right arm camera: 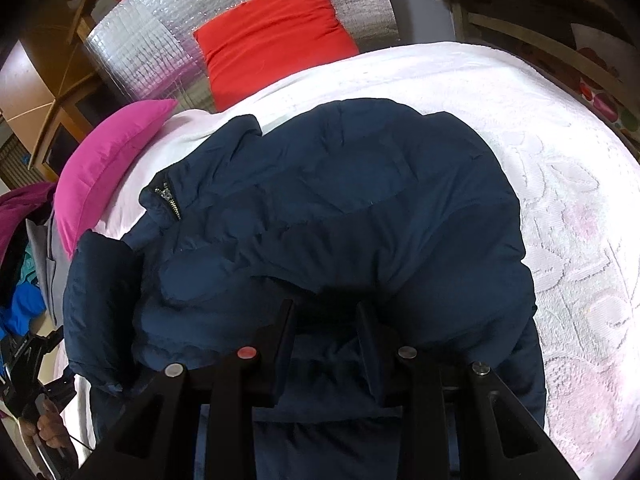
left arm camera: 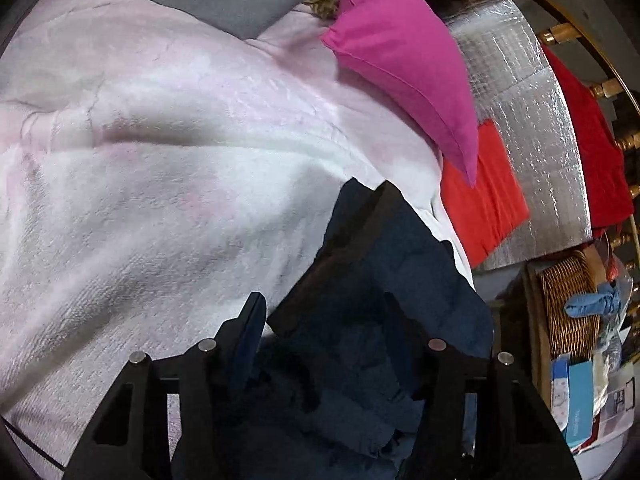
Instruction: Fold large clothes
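Nearest, the right tongs (right arm camera: 326,334) stood narrowly parted, pinching a ridge of the jacket (right arm camera: 320,200); the left tongs (left arm camera: 320,312) stood about half open with jacket cloth bunched between them, grip uncertain. The jacket lay rumpled on the blanket (right arm camera: 520,160), collar unzipped, one side lapped over: folding looked barely begun, with smoothing and further folds left. Beyond the jacket lay a pink pillow (right arm camera: 112,148) and a red cushion (right arm camera: 272,32).

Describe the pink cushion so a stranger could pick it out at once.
Start at the bed's white blanket where the navy jacket lies. Past the jacket's collar, at the blanket's edge, sits the pink cushion. The only other cushion is red and lies on the silver mat.
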The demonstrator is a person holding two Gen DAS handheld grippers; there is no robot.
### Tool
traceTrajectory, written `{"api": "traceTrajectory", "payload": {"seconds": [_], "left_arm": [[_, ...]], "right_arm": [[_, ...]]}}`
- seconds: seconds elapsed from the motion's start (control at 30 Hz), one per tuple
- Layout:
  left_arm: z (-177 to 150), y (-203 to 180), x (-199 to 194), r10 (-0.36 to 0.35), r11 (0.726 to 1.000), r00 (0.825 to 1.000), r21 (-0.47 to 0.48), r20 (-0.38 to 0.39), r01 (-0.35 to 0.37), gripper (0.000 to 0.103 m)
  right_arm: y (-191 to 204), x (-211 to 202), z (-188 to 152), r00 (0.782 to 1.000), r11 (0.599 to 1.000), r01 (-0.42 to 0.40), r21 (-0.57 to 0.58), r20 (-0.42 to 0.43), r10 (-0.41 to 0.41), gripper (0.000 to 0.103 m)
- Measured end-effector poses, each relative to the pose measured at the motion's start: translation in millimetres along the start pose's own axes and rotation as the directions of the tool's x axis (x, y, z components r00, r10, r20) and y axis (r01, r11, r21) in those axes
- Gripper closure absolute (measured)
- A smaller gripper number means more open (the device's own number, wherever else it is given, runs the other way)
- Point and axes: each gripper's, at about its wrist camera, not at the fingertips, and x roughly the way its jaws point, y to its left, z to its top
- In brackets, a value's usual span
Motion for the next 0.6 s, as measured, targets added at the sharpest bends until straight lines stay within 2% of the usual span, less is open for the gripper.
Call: {"api": "traceTrajectory", "payload": {"seconds": [0.1, 0.2, 0.4, 0.47, 0.5, 0.57, 0.6], "left_arm": [[-1.6, 1.1, 5.4, 0.014, 1.0, 0.999, -0.005, -0.034, -0.014, 0.03], [-6.4, 2.8, 9.7, -0.018, 0.999, 0.998, -0.037, -0.067, 0.016, 0.03], [-6.4, -1.0, 10.1, -0.058, 0.998, 0.998, -0.021, -0.027, 0.058, 0.031], [-4.5, -0.5, 10.5, -0.068, 0.998, 0.998, -0.018, 0.004, 0.068, 0.04], [-3.4, -0.3, 9.7, -0.071, 0.997, 0.997, -0.013, 0.022, 0.071, 0.05], [-1.1, -1.9, 9.2, -0.093, 0.996, 0.995, -0.004, 0.046, 0.093, 0.061], [-0.8, -3.2, 8.4, -0.1, 0.995, 0.993, 0.002, 0.056, 0.1, 0.072]], "right_arm": [[0.9, 2.3, 0.3, 1.0, 1.0, 0.002, -0.004, -0.004, -0.002, 0.069], [2.4, 4.5, 0.7, 1.0, 1.0, 0.008, -0.007, -0.008, -0.008, 0.068], [5.9, 7.7, -0.9, 1.0, 1.0, 0.018, -0.017, -0.005, -0.018, 0.068], [5.5, 7.7, -1.1, 1.0, 1.0, 0.018, -0.018, -0.004, -0.018, 0.068], [5.2, 7.7, -1.1, 1.0, 1.0, 0.018, -0.019, -0.004, -0.018, 0.068], [5.2, 7.7, -1.2, 1.0, 1.0, 0.017, -0.019, -0.004, -0.017, 0.068], [5.2, 7.7, -1.3, 1.0, 1.0, 0.017, -0.019, -0.004, -0.017, 0.068]]}}
